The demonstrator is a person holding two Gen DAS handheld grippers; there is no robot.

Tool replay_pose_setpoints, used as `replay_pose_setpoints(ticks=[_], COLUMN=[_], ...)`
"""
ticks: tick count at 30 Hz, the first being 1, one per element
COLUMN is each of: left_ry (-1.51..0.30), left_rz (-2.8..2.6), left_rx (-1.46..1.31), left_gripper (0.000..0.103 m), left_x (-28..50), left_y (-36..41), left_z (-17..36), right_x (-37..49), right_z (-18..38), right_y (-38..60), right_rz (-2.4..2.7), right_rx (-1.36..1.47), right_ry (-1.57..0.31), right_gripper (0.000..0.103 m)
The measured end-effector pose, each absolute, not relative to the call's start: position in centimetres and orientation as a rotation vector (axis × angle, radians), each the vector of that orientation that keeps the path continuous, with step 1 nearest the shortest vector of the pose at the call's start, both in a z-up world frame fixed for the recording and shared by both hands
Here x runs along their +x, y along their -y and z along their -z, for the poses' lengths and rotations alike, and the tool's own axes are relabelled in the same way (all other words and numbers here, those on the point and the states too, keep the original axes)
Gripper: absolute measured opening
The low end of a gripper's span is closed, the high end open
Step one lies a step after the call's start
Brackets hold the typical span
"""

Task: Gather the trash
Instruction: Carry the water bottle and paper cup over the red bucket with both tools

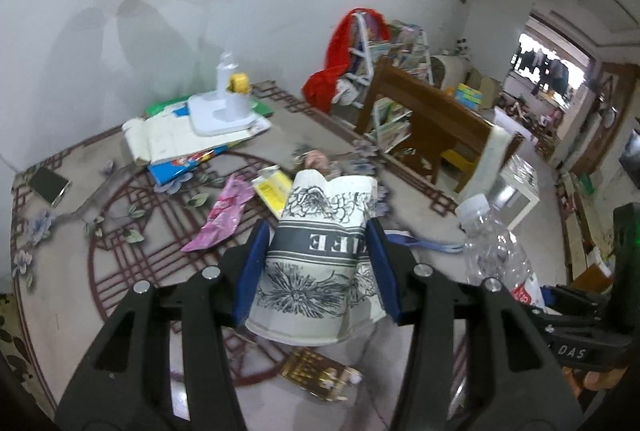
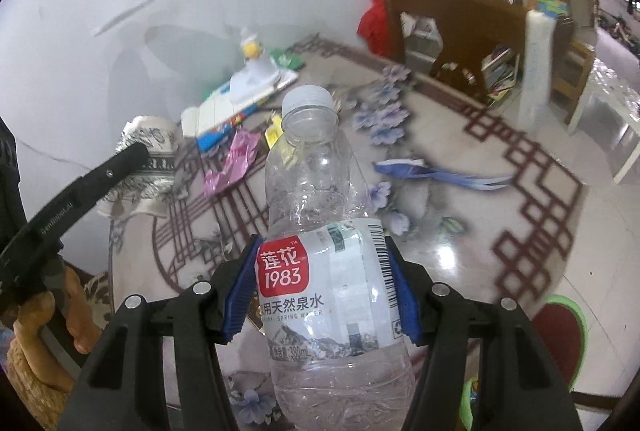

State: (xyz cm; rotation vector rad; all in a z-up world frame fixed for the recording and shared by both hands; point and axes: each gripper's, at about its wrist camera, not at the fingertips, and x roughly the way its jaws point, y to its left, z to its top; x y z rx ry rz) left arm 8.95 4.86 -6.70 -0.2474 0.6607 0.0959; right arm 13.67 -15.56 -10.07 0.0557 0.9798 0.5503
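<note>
Evidently, a crumpled paper cup (image 1: 320, 263) with black floral print was clamped between the blue pads of the left gripper (image 1: 318, 267), held inverted and raised above the patterned counter (image 1: 120, 231). Ahead of that gripper and to its left, a pink wrapper (image 1: 224, 215) was seen lying on the counter, with a yellow packet (image 1: 274, 191) just beside it and closer to the gripper's line. Below the cup, a gold-coloured wrapper (image 1: 320, 377) was seen lying on the counter. To the right, a clear plastic bottle (image 2: 328, 271) with a red-and-white label was gripped around its middle by the right gripper (image 2: 320, 279), cap end pointing away from the camera. Far ahead of the left gripper, a white lamp base (image 1: 224, 111) was seen standing on a stack of papers (image 1: 180, 143).
</note>
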Motion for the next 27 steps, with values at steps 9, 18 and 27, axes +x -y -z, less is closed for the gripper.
replay_pose_setpoints(ticks=[9, 18, 27], left_ry=[-0.62, -0.58, -0.596], left_rz=[-0.009, 0.07, 0.137], left_rx=[-0.177, -0.146, -0.129], left_gripper=[0.048, 0.048, 0.048], left_x=[7.2, 5.9, 6.1], left_y=[-0.2, 2.9, 5.4], left_z=[4.1, 2.4, 2.7], right_x=[10.4, 8.4, 7.7], right_z=[7.7, 6.7, 6.6], right_y=[20.7, 24.4, 26.8], right_rz=[-0.47, -0.395, -0.337], right_rx=[0.11, 0.134, 0.163], right_ry=[-0.913, -0.877, -0.867], right_gripper=[0.057, 0.057, 0.057])
